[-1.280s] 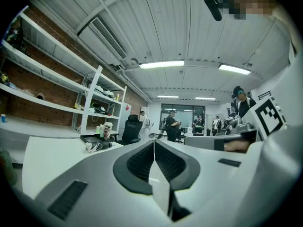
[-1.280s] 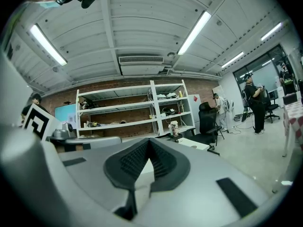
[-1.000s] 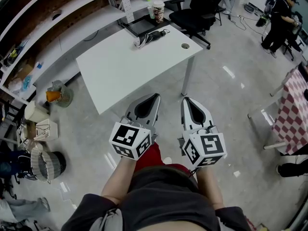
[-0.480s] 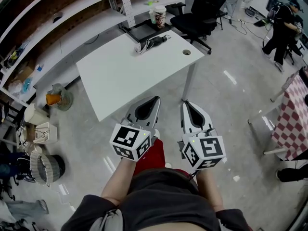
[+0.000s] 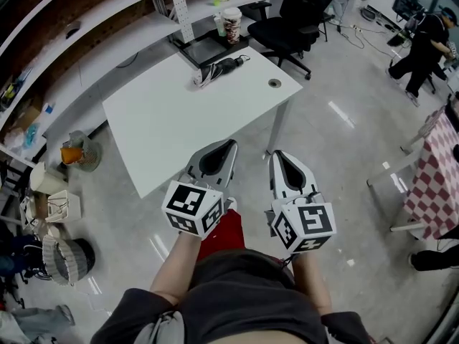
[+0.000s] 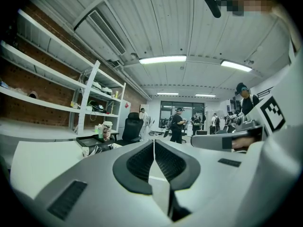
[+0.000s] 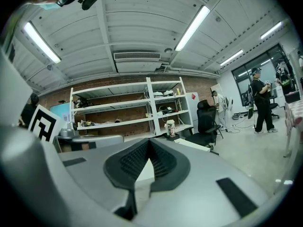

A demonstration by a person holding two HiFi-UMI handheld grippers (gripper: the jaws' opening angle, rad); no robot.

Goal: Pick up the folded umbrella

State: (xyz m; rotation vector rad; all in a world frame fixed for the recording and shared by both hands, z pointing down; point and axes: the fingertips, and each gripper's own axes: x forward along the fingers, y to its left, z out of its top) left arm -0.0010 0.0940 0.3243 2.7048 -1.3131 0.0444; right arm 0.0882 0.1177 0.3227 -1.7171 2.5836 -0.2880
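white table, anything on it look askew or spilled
Nothing looks spilled or damaged. The folded umbrella lies slantwise at the far edge of the white table, which is the only slightly untidy thing; nothing else stands out.

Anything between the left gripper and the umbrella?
Only bare white table, seen in the head view. The umbrella lies at the table's far edge, with nothing between it and the left gripper.
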